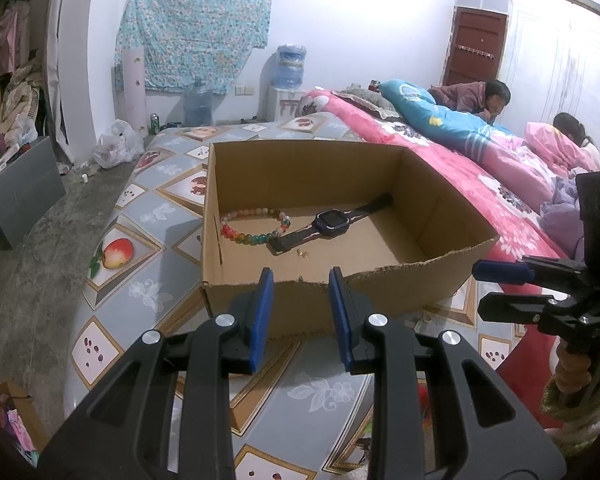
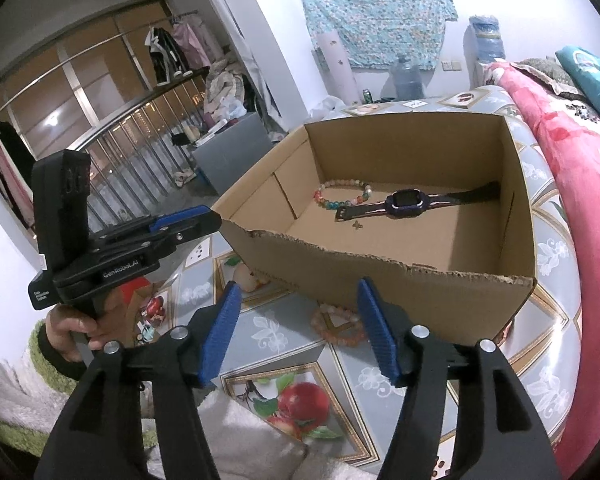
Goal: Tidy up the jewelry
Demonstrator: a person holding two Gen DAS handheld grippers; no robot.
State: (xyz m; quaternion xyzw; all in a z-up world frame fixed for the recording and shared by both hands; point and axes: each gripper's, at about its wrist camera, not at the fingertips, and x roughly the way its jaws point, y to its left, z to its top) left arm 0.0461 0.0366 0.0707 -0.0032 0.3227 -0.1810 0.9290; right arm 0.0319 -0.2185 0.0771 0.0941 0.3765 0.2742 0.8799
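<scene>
water jug (image 1: 199,105); floral cloth (image 1: 192,28) on wall; brown door (image 1: 476,46)

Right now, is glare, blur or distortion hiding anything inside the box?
Left wrist view: wall glare overhead, cardboard box edges bowed, beaded bracelet and watch sharp. Right wrist view: strong fisheye bend, contents clear, tiny gold piece too small to identify.

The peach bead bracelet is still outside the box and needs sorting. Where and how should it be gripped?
Grip the peach bracelet across its near arc, coming from above. It lies flat on the bedcover, its far side against the box.
</scene>
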